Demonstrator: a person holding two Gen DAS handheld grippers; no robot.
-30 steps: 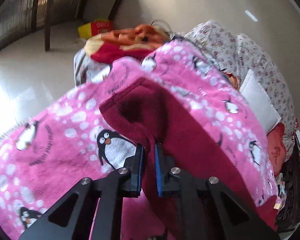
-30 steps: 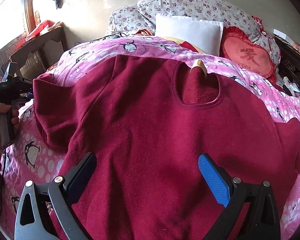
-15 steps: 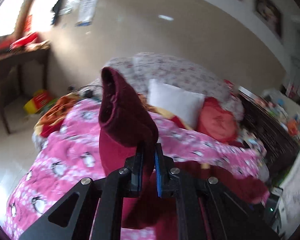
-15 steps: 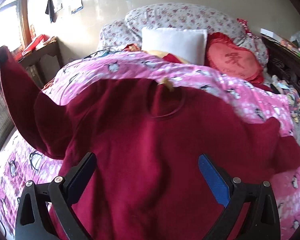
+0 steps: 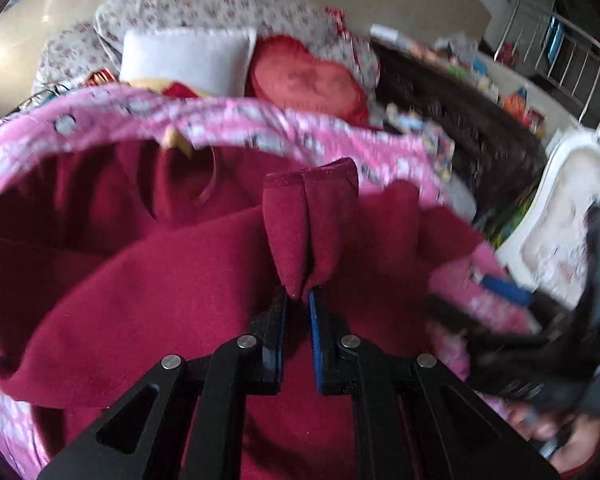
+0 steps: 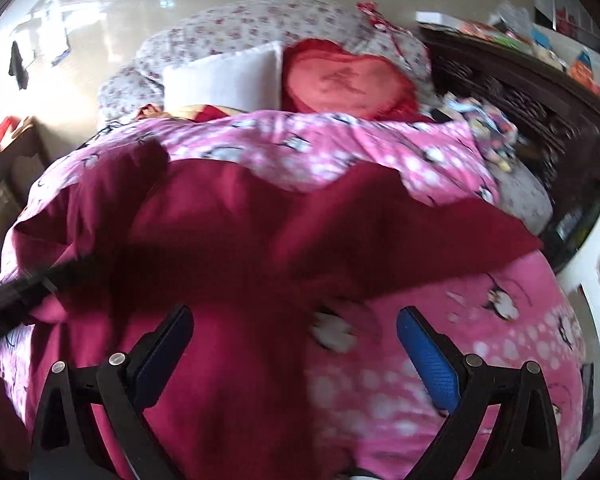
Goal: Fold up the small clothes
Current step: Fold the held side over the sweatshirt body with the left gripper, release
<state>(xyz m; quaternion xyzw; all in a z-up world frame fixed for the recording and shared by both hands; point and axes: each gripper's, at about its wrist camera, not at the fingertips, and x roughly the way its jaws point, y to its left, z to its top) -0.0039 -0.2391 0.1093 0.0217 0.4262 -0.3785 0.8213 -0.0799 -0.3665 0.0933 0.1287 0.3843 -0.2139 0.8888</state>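
Left hand-held gripper (image 5: 298, 300) clamped on cuff of dark-red fleece sweater (image 5: 172, 280), sleeve carried across body to fold inward; right hand-held gripper (image 6: 294, 332) open, empty, hovering above sweater on pink penguin-print bed quilt (image 6: 480, 320).

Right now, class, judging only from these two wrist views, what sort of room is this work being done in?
Most likely a bedroom in a home. The dark red sweater lies on a bed under a pink penguin-print quilt, with a white pillow and a red heart-shaped cushion at its head.

grippers 2 (image 5: 298, 300) (image 6: 294, 340) | sweater 1 (image 5: 160, 280) | quilt 1 (image 6: 480, 340) | white pillow 1 (image 6: 224, 80) | heart cushion 1 (image 6: 348, 80)
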